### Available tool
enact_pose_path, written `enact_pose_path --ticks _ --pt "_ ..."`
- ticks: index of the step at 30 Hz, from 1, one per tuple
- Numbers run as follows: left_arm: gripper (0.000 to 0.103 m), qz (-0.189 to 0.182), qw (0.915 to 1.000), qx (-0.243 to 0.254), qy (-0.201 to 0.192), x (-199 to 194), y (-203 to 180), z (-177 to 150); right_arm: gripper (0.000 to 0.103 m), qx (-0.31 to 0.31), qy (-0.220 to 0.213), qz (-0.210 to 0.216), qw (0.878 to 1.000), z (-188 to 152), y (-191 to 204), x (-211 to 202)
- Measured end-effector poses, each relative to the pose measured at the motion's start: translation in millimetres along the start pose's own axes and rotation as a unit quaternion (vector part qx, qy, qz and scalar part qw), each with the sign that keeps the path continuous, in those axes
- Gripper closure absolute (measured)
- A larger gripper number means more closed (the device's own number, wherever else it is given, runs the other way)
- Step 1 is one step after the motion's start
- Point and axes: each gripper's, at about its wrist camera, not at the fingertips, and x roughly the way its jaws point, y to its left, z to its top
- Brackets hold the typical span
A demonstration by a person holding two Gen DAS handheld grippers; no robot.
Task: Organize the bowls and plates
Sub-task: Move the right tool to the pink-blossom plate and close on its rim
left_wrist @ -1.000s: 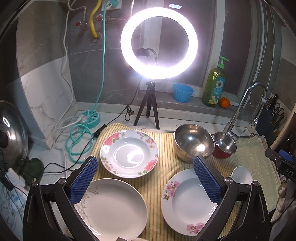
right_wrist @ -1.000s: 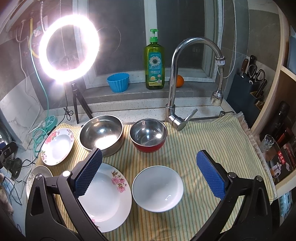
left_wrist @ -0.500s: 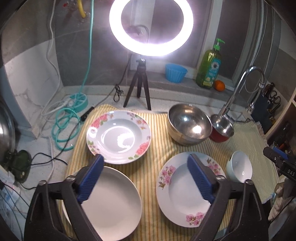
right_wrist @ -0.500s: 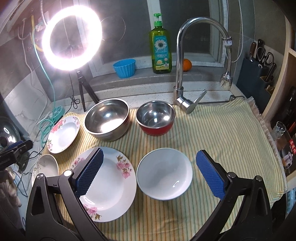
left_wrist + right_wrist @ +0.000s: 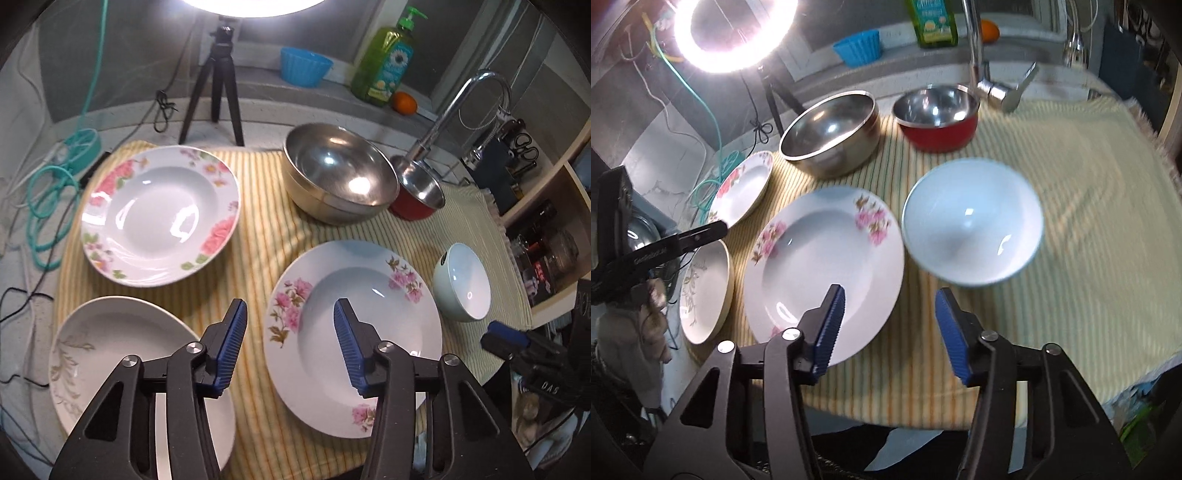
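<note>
A: What is held by the left gripper (image 5: 288,332)?
B: Nothing. Its jaws were just being closed, half shut. The flowered plate (image 5: 354,332) is seen under its right finger.
A: And the right gripper (image 5: 890,321)?
B: Half shut too, empty. The white bowl (image 5: 973,225) is seen just ahead.

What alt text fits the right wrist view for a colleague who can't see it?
The right gripper, jaws just narrowed with nothing between them, hovers over a striped cloth between a pink-flowered plate and a white bowl. Behind stand a steel bowl and a red-sided bowl.
</note>
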Motion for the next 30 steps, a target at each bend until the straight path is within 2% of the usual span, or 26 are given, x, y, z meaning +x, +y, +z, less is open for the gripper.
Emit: enact_pose_path --ticks 2,6,13,30 --pt "0.06 -0.017 0.9997 -0.005 0.014 7.9 2.2 2.2 0.052 0.01 0.011 0.01 1.0 -5.3 -1.6 6.0" --pt "0.065 -0.024 0.9992 -0.004 0.033 21.3 6.5 4.9 0.057 0.029 0.026 0.024 0.999 -9.5 -5.6 16.1" --pt "0.066 -0.029 0.9981 0.002 0.054 39.2 11.7 11.0 0.058 0.069 0.048 0.046 0.995 -13.4 -17.0 34.6" --pt "0.07 -0.037 0.996 -0.01 0.08 64.7 19.9 17.7 0.064 0.087 0.073 0.062 0.992 -8.6 -28.9 60.4"
